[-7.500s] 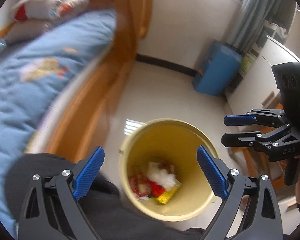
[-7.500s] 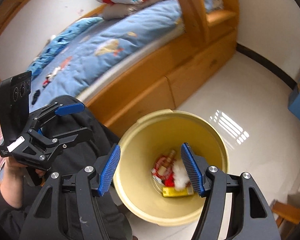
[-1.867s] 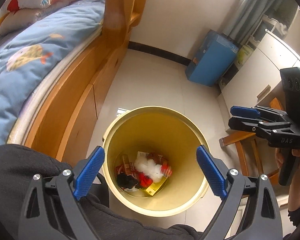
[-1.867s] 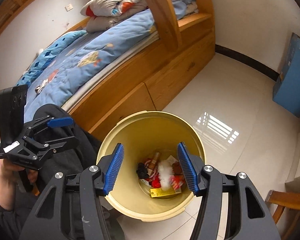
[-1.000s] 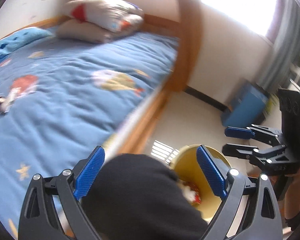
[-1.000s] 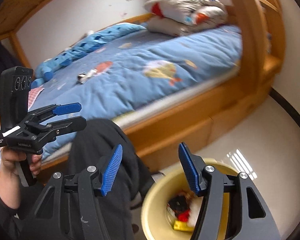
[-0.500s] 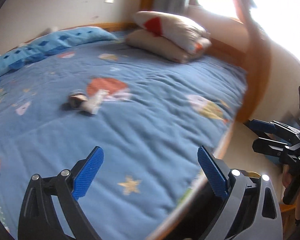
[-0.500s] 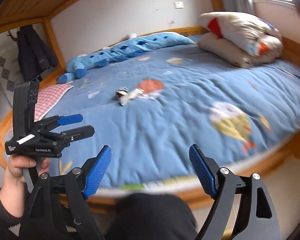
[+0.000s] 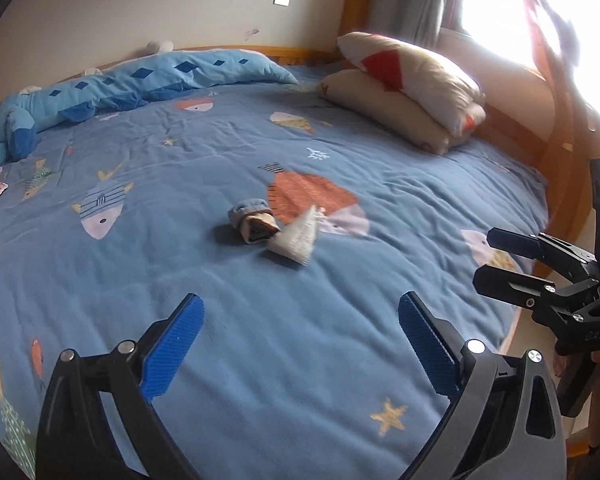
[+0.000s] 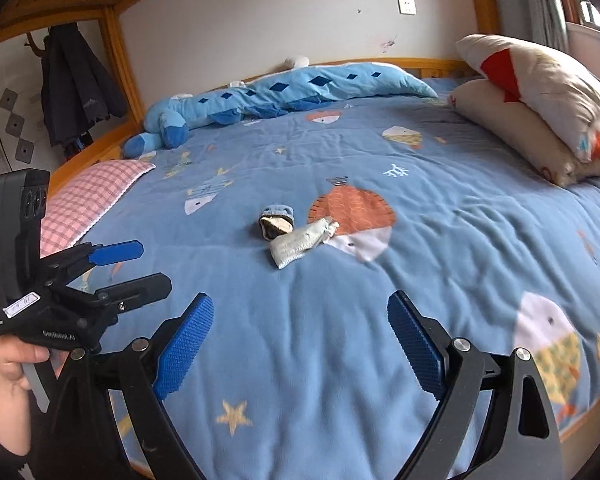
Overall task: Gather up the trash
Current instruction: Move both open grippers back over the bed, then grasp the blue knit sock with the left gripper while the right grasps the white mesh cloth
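Observation:
Two pieces of trash lie side by side in the middle of the blue bed cover: a small rolled brown and blue-grey item (image 9: 253, 222) (image 10: 276, 221) and a flat grey-white wrapper (image 9: 296, 237) (image 10: 302, 240) touching it on its right. My left gripper (image 9: 300, 344) is open and empty, above the near part of the bed, short of the trash; it also shows in the right wrist view (image 10: 128, 268). My right gripper (image 10: 300, 340) is open and empty, also short of the trash; it shows at the right edge of the left wrist view (image 9: 496, 258).
The bed (image 10: 440, 240) has a wooden frame. Two stacked pillows (image 9: 412, 88) lie at the far right, a long blue plush toy (image 10: 284, 92) along the wall, a pink checked pillow (image 10: 88, 200) at the left. Dark coats (image 10: 80, 88) hang at far left.
Both grippers swung up from over the yellow bin on the floor to face the bed. In the last half second they came closer to the two trash items. Both stayed open.

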